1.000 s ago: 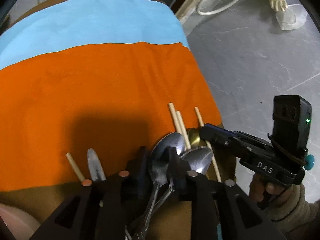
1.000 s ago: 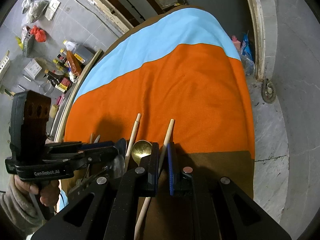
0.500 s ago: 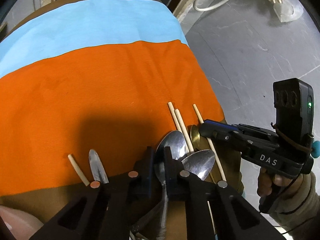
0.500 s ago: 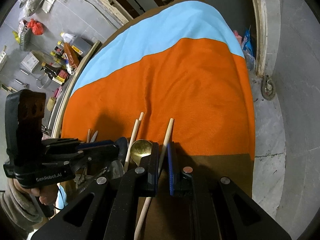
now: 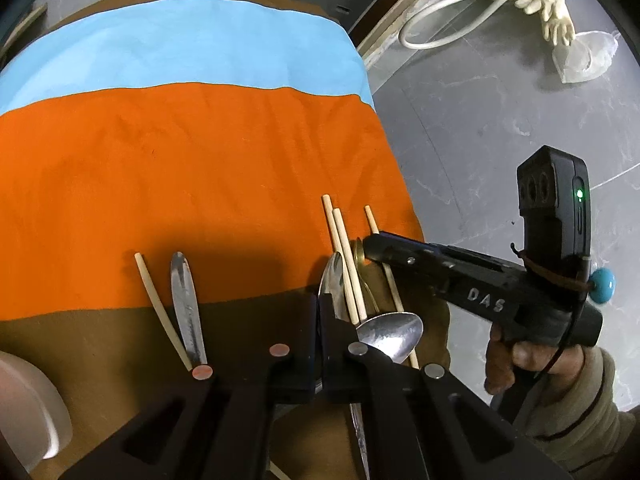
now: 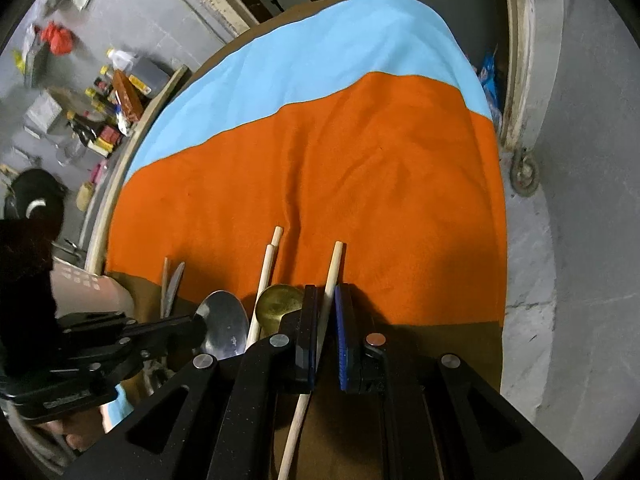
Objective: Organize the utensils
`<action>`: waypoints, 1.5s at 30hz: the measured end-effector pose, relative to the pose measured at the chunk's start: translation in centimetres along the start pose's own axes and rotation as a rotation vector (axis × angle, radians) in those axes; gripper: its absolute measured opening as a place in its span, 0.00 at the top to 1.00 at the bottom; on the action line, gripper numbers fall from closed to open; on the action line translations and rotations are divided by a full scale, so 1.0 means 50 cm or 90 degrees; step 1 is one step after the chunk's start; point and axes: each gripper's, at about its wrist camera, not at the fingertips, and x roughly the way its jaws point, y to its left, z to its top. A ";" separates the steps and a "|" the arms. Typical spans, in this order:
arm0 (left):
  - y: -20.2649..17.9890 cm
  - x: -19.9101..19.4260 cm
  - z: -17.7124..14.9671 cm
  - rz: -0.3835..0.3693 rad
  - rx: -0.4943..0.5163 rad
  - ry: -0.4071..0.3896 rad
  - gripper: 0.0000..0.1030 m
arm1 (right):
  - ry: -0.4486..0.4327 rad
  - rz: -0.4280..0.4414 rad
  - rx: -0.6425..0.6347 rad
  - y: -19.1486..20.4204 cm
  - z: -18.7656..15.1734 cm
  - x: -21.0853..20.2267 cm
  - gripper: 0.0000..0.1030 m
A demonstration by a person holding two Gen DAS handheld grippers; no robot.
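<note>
Left gripper [image 5: 318, 312] jaws pinch a steel spoon [image 5: 334, 280] — right gripper [image 6: 325, 320] pinching a chopstick [image 6: 330, 280].

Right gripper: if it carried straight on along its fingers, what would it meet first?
Probably the orange cloth just past the fingertips of the right gripper, which pinches a wooden chopstick; depth is hard to judge.

My 2 tongs work over a heap of utensils at the near edge of the cloth; a pale wooden chopstick [image 6: 329, 286] runs lengthwise between the right pair's pads; a dull brass spoon bowl [image 6: 278, 306] lies just left of it; 2 more wooden chopsticks [image 5: 344, 258] lie side by side across a shiny steel spoon [image 5: 334, 280]; another steel spoon bowl [image 5: 394, 334] faces up nearer me; apart to the left lie a single thin chopstick [image 5: 154, 298] and a flat steel knife blade [image 5: 185, 300].
</note>
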 end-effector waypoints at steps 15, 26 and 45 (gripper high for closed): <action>-0.032 -0.139 -0.099 0.076 0.033 -0.216 0.99 | -0.236 0.087 0.012 0.051 -0.077 -0.151 0.96; -0.053 -0.300 -0.136 0.099 0.050 -0.364 0.99 | -0.374 0.119 -0.067 0.142 -0.085 -0.288 0.96; 0.027 -0.601 -0.177 0.165 0.009 -0.569 0.99 | -0.524 0.212 -0.197 0.419 -0.041 -0.422 0.96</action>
